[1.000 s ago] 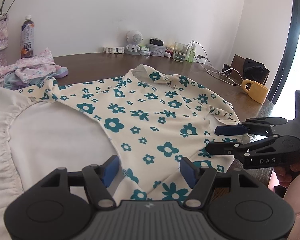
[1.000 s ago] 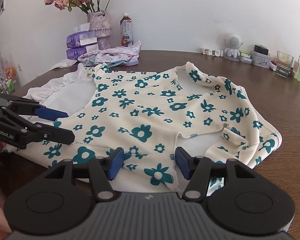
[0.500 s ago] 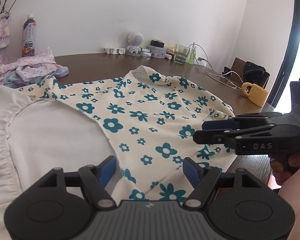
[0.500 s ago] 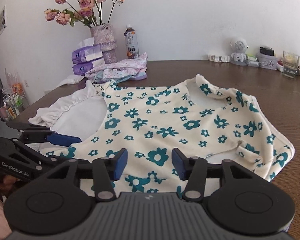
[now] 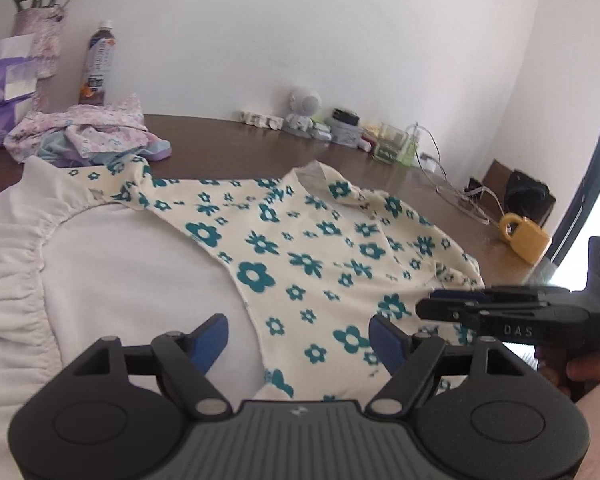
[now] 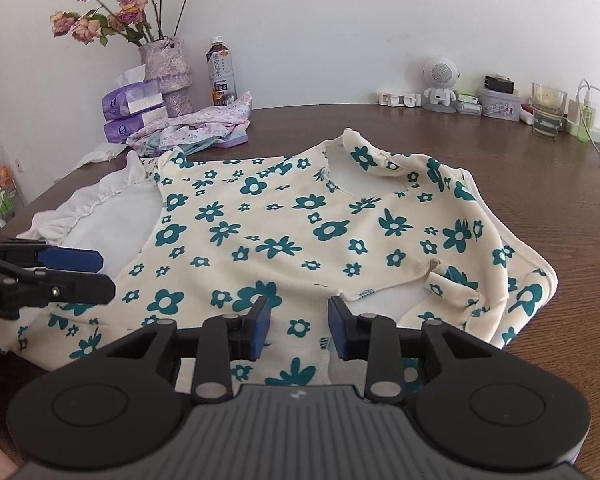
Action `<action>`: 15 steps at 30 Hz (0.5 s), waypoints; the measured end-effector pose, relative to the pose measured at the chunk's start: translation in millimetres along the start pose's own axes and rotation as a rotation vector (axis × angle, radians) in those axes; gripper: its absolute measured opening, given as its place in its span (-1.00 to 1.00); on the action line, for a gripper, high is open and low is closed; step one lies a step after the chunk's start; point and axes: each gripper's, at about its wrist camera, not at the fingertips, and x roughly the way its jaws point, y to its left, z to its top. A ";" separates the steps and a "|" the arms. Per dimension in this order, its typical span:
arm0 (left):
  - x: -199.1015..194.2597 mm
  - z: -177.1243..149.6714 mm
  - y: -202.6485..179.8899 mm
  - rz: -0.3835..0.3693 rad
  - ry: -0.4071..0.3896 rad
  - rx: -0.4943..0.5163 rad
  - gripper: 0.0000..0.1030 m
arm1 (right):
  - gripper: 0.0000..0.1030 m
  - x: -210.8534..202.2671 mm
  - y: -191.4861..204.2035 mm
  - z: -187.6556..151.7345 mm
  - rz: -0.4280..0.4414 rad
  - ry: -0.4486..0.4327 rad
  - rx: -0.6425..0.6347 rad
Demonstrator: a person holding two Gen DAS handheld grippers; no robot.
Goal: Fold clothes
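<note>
The near hem of the floral garment [image 6: 284, 240] is hidden behind the right gripper [image 6: 299, 327] body; its white part [image 5: 100, 280] runs off the left wrist view's left edge; bottle [image 6: 221, 72] label text is too small to read.

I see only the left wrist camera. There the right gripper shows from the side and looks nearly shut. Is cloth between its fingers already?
Observer: The right wrist view shows that the right gripper is closing, but a gap remains. The hem of the floral garment shows in that gap, and the pads are not pressing it yet.
Operator: Is the sleeve on that side lying flat?
Observer: No. The short sleeve is bunched and turned inward onto the body of the garment, near its right edge.
</note>
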 end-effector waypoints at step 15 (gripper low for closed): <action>14.5 20.2 43.1 0.277 -0.017 -0.248 0.68 | 0.67 56.2 14.9 42.9 -0.040 0.013 -0.148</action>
